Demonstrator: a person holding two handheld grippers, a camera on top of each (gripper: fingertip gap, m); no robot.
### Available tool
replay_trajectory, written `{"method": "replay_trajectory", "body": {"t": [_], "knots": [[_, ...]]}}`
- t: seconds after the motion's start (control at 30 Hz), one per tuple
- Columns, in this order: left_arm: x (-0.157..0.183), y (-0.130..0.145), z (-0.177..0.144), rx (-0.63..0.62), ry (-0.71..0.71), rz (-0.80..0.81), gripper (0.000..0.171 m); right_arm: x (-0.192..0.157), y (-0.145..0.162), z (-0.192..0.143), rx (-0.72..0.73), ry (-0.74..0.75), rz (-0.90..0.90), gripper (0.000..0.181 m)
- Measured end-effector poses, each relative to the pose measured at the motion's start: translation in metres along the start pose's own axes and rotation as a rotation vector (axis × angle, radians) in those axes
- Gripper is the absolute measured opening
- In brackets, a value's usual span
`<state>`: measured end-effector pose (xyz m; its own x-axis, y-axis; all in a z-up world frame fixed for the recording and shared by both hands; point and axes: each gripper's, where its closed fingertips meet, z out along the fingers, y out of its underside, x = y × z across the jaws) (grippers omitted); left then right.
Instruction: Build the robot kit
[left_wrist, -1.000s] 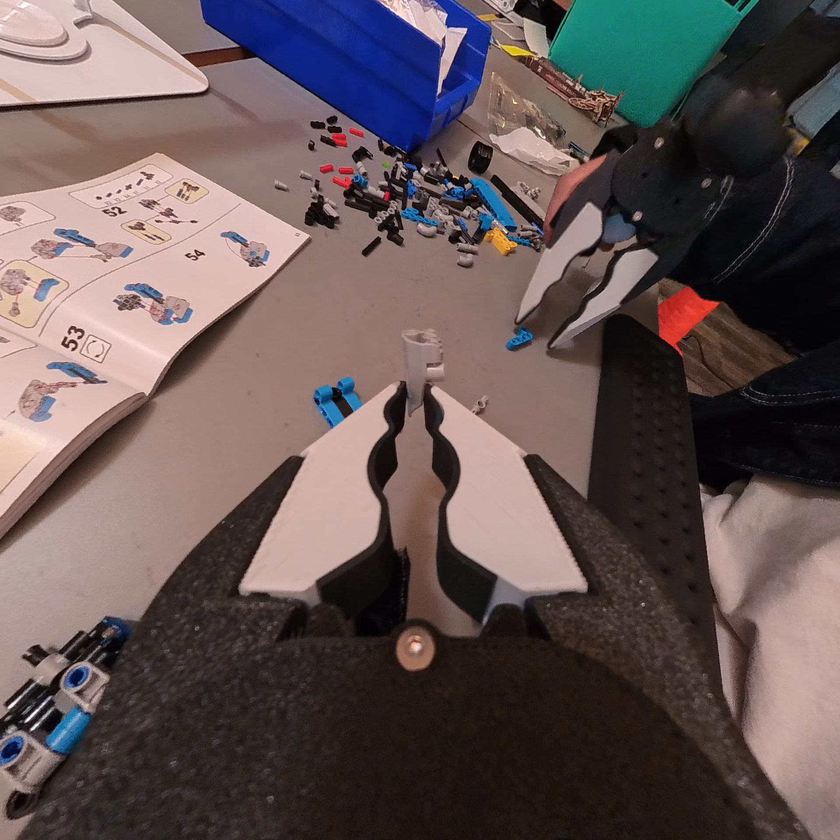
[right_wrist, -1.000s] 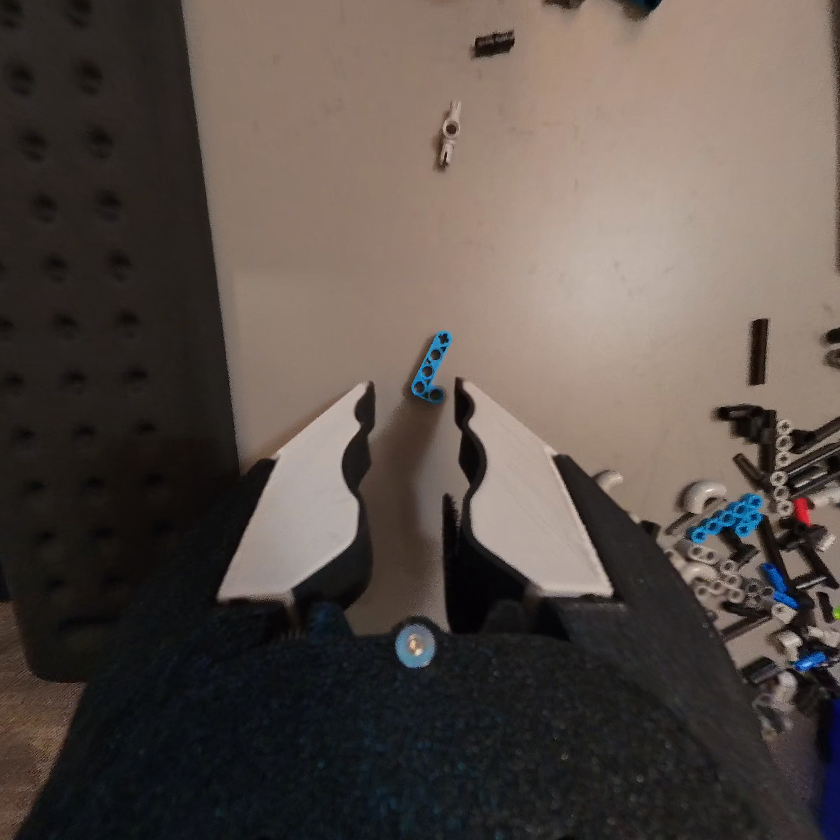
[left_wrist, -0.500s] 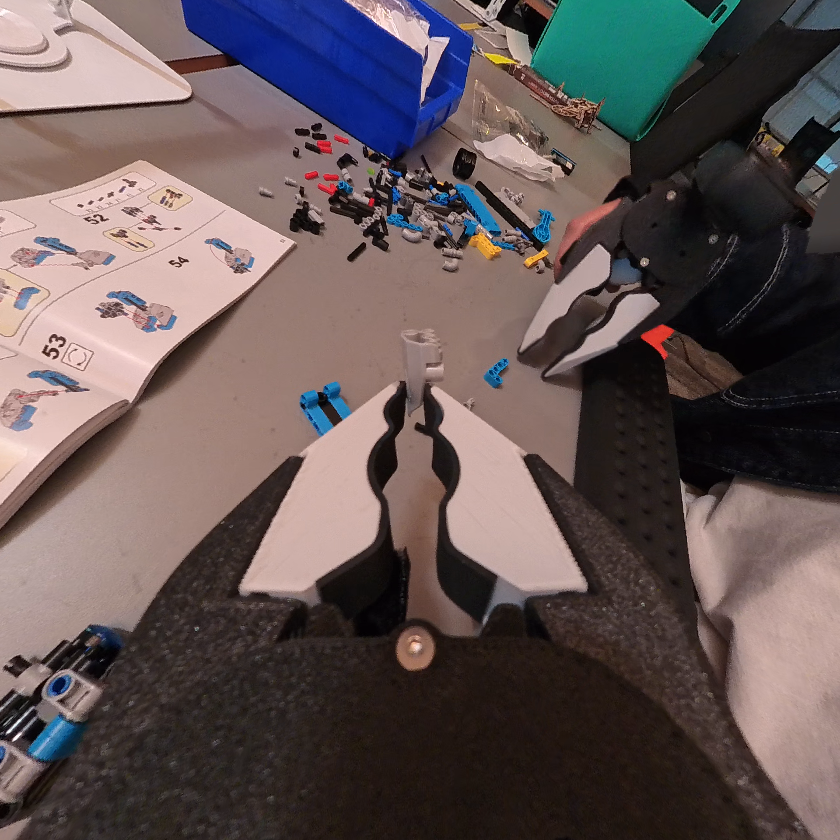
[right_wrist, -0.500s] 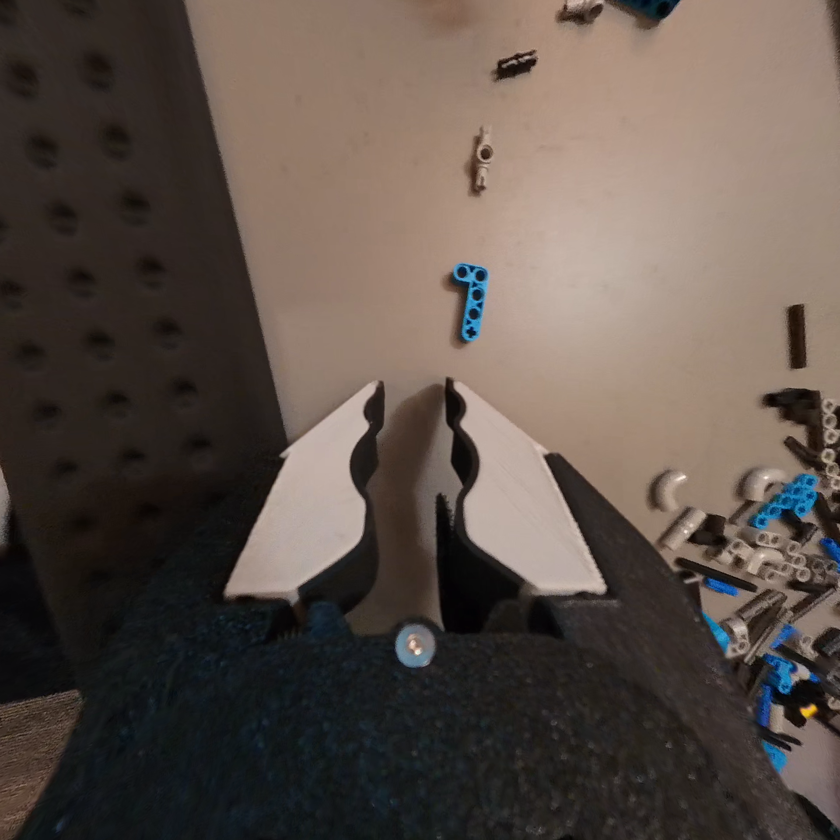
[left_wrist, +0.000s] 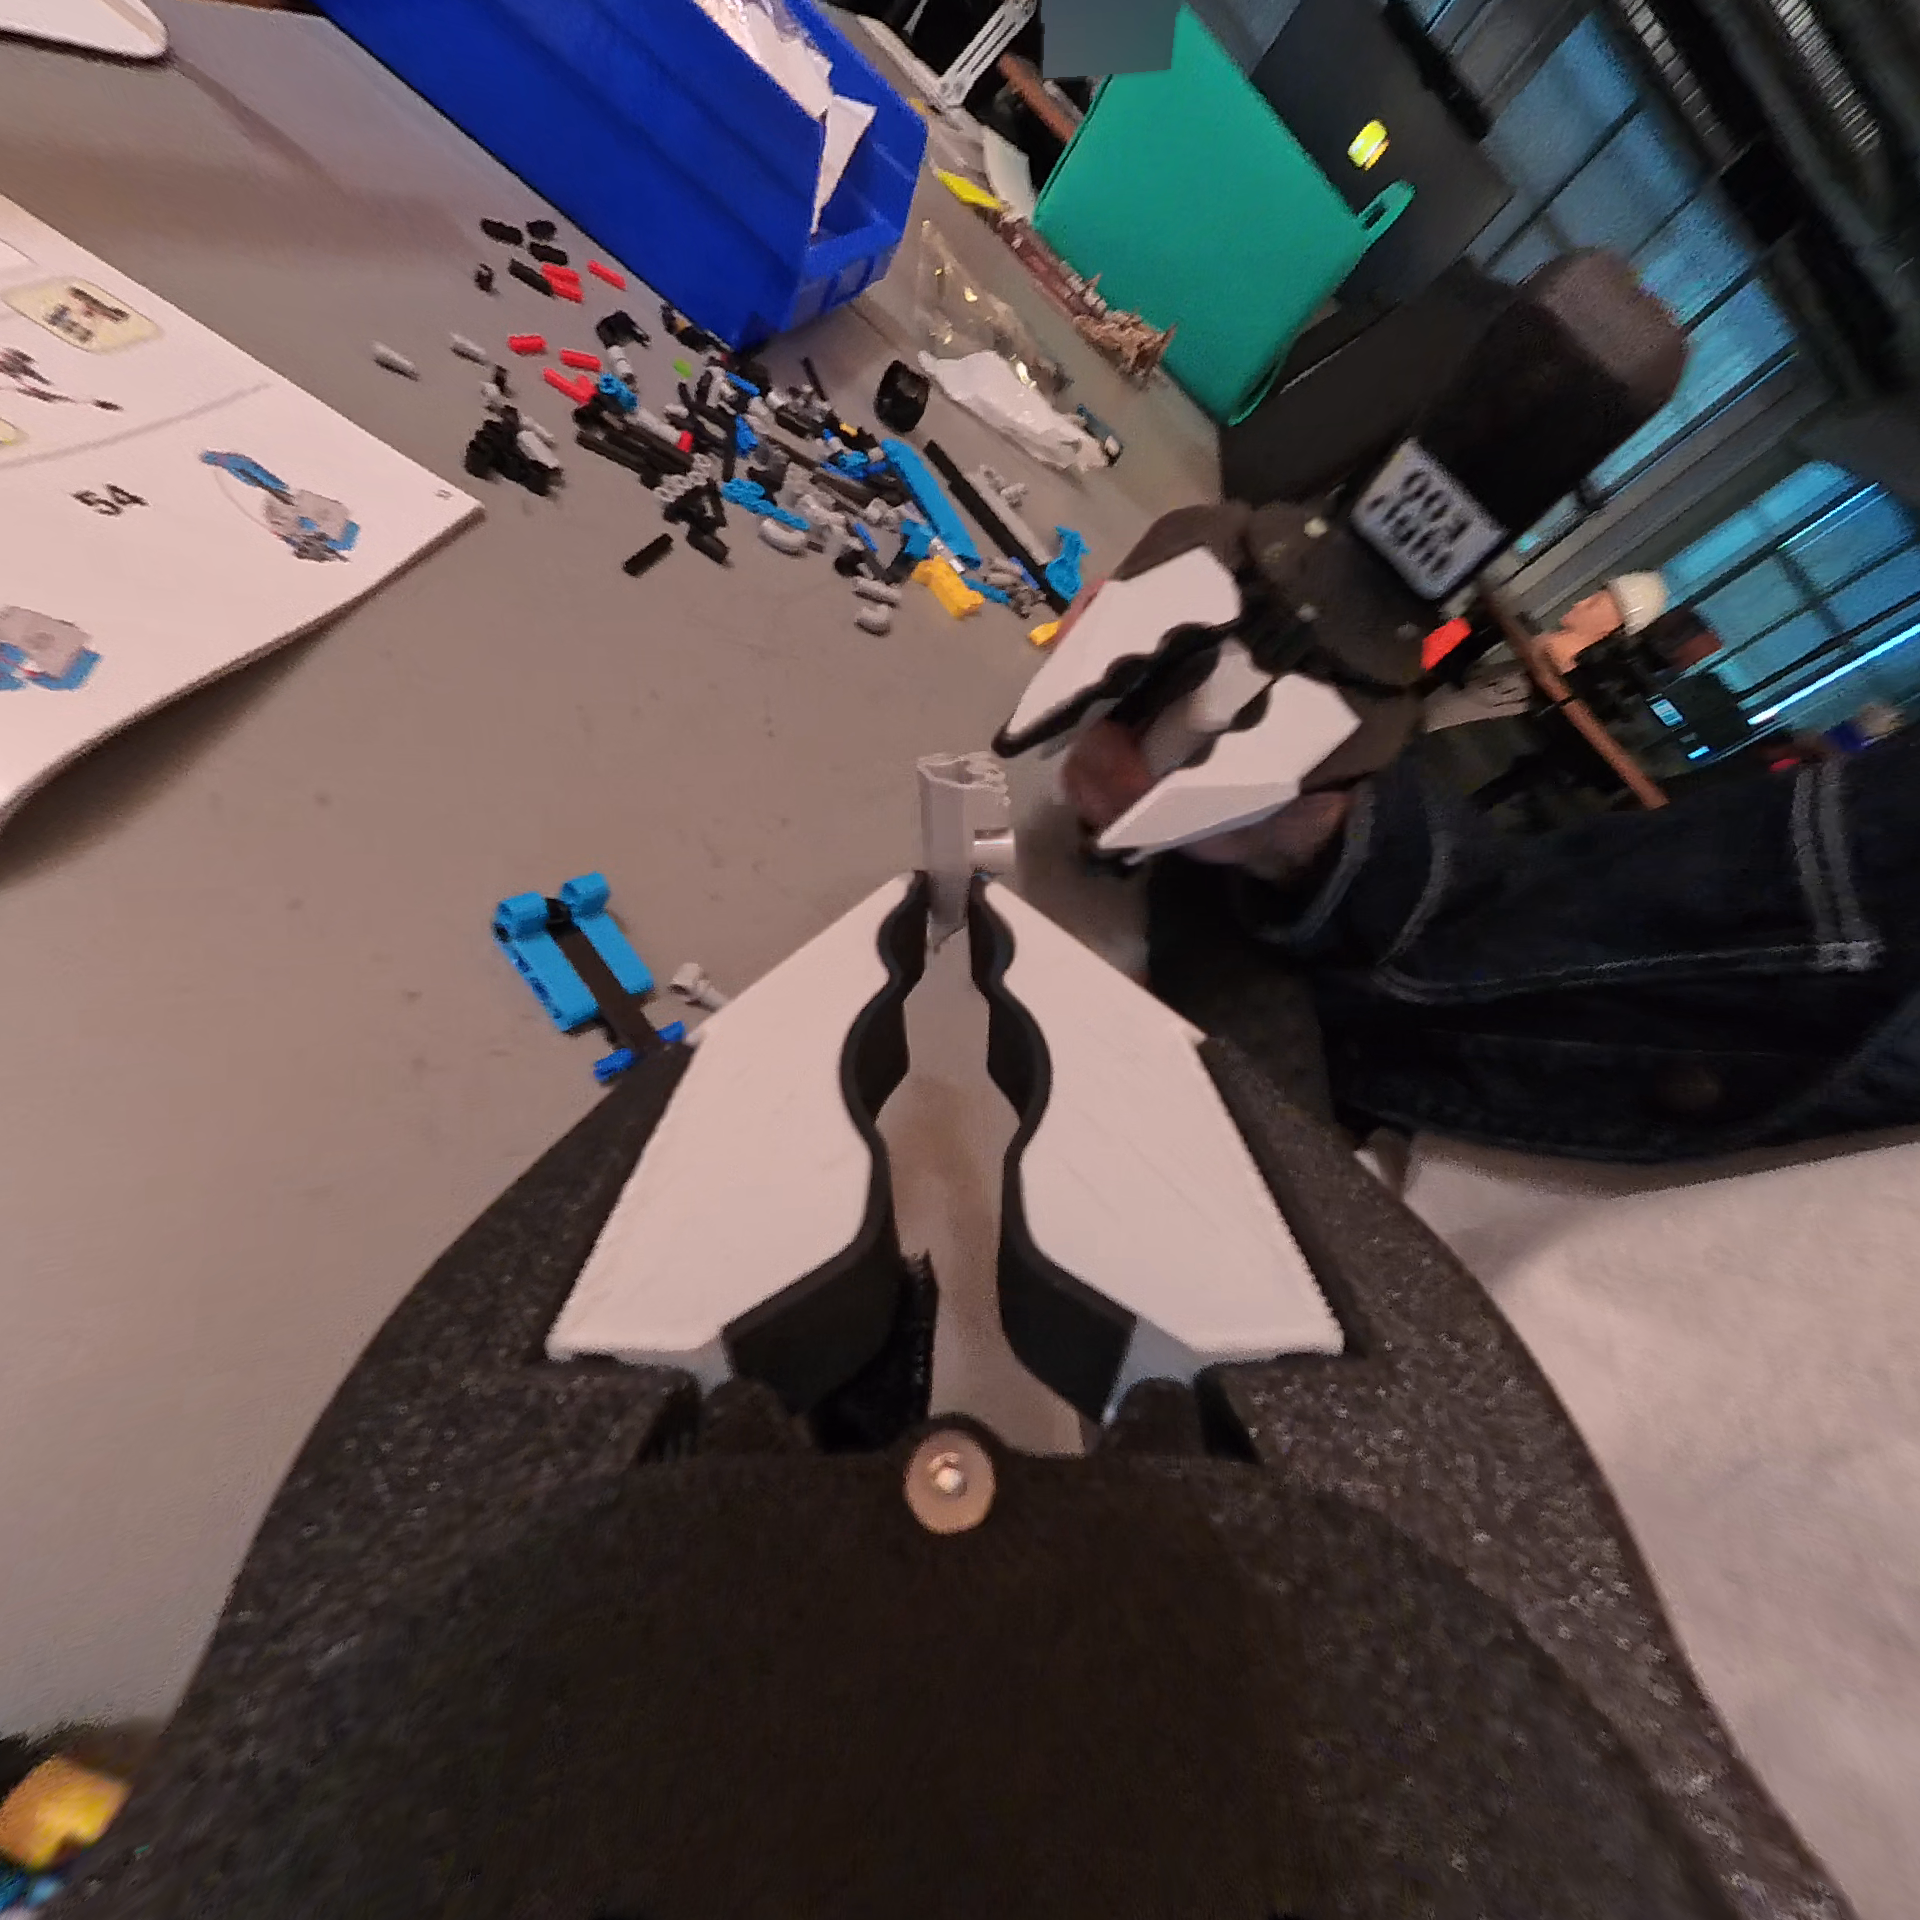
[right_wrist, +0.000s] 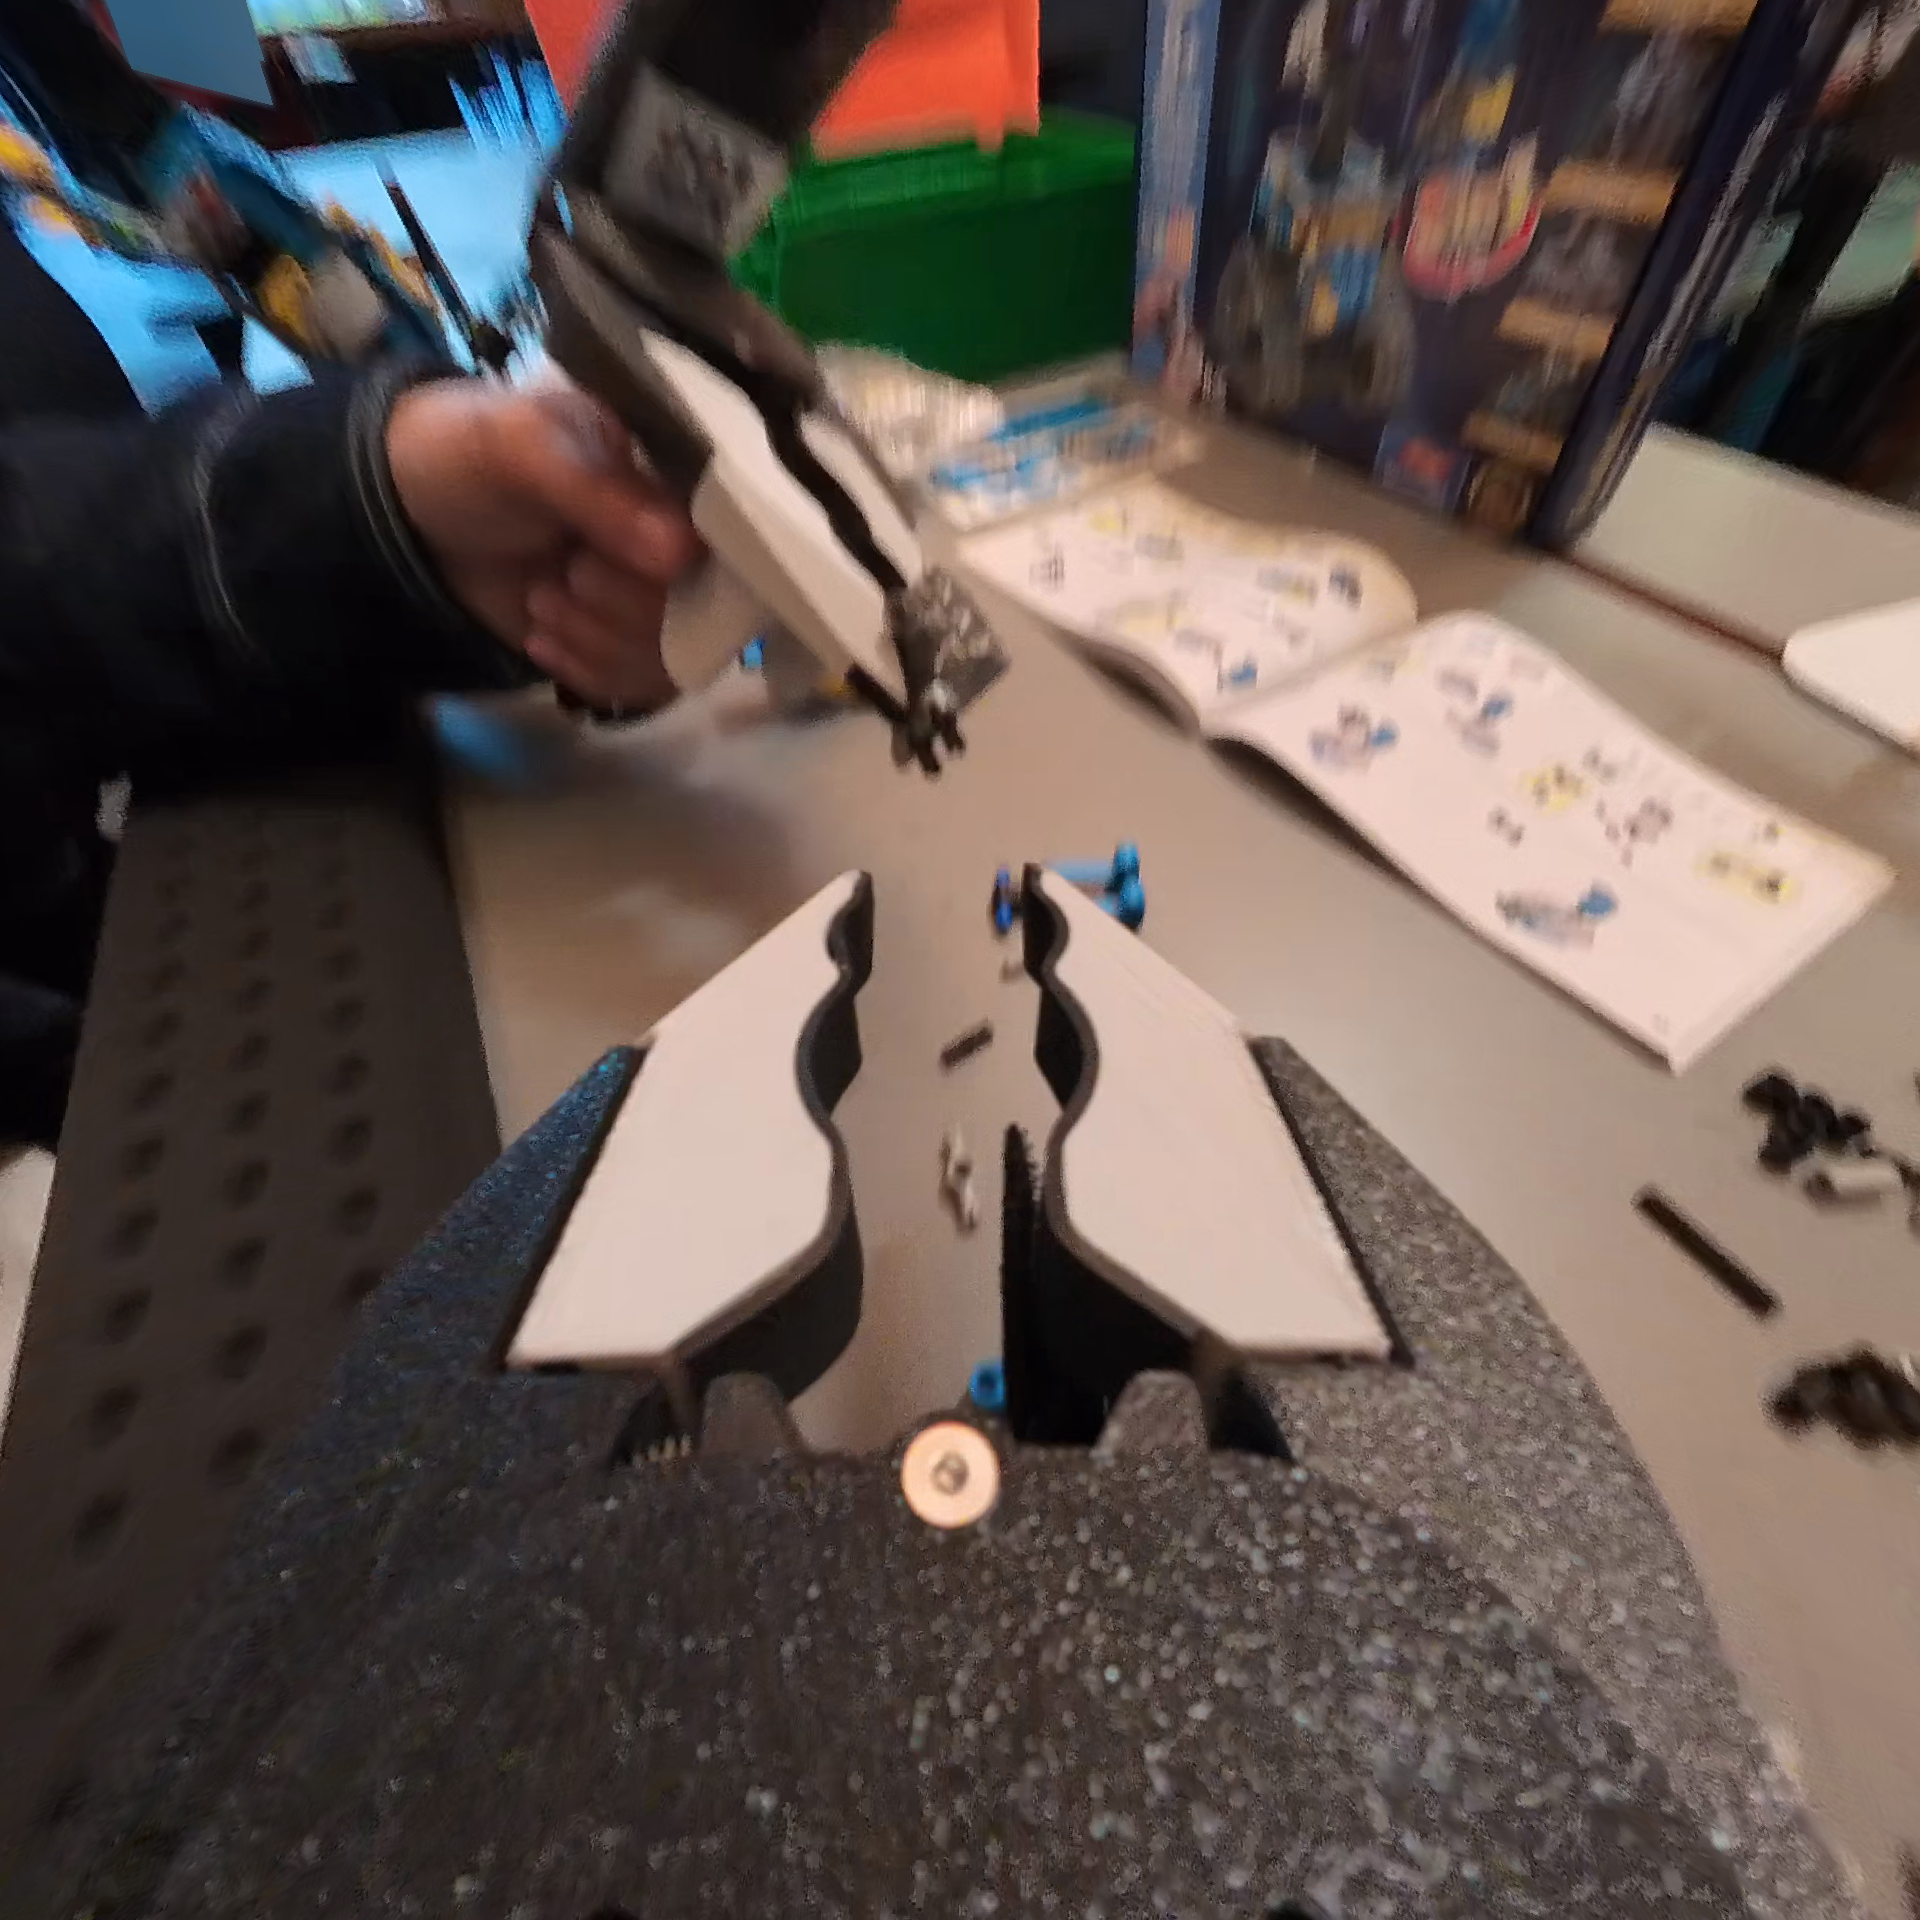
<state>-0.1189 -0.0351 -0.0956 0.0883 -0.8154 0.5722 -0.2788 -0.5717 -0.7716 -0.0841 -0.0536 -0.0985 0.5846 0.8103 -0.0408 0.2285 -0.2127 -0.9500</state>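
Observation:
My left gripper (left_wrist: 943, 888) is shut on a small grey connector piece (left_wrist: 951, 810) that stands up from its tips, above the grey table (left_wrist: 416, 1039). My right gripper (left_wrist: 1051, 795) is open just right of that piece, close to it. In the right wrist view my right gripper (right_wrist: 945, 883) is open and empty above the table. The left gripper (right_wrist: 904, 665) shows blurred at upper left with the piece at its tips. A blue and black sub-assembly (left_wrist: 571, 961) lies left of my left gripper. It also shows past my right fingertips (right_wrist: 1101, 883).
A pile of small black, blue, grey and red pieces (left_wrist: 769, 468) lies beyond. An open instruction booklet (left_wrist: 208, 540) is at left. A blue bin (left_wrist: 675, 156) and a green bin (left_wrist: 1195, 239) stand behind. A black perforated mat (right_wrist: 239, 1091) lines the table edge. Left tips to right tips: about 5 centimetres.
My right gripper has lifted and tilted from looking down at a small blue L-shaped piece to looking across the table, and moved close to the grey piece. My left gripper keeps its hold.

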Motion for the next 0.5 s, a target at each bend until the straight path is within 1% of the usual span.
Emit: {"method": "replay_trajectory", "body": {"t": [0.07,0.1,0.13,0.2,0.23,0.3,0.5], "knots": [[0.003,-0.004,0.000,0.030,0.042,-0.049,0.007,0.005,-0.014,0.008,0.126,-0.012,-0.026,0.021],[0.005,-0.004,0.000,0.036,0.064,-0.069,0.007,0.003,-0.014,0.011,0.098,-0.026,-0.051,0.031],[0.007,-0.005,0.000,0.043,0.086,-0.088,0.007,0.000,-0.015,0.011,0.074,-0.036,-0.072,0.034],[0.010,-0.007,0.001,0.058,0.131,-0.130,0.007,-0.005,-0.018,0.009,0.137,-0.020,-0.121,0.031],[0.011,-0.007,0.001,0.062,0.150,-0.148,0.007,-0.007,-0.017,0.008,0.143,-0.006,-0.153,0.031],[0.012,-0.006,0.002,0.063,0.166,-0.165,0.007,-0.010,-0.015,0.009,0.123,0.001,-0.199,0.028],[0.017,-0.008,0.003,0.073,0.212,-0.197,0.007,-0.015,-0.016,0.008,0.126,-0.017,-0.210,0.027]]}}
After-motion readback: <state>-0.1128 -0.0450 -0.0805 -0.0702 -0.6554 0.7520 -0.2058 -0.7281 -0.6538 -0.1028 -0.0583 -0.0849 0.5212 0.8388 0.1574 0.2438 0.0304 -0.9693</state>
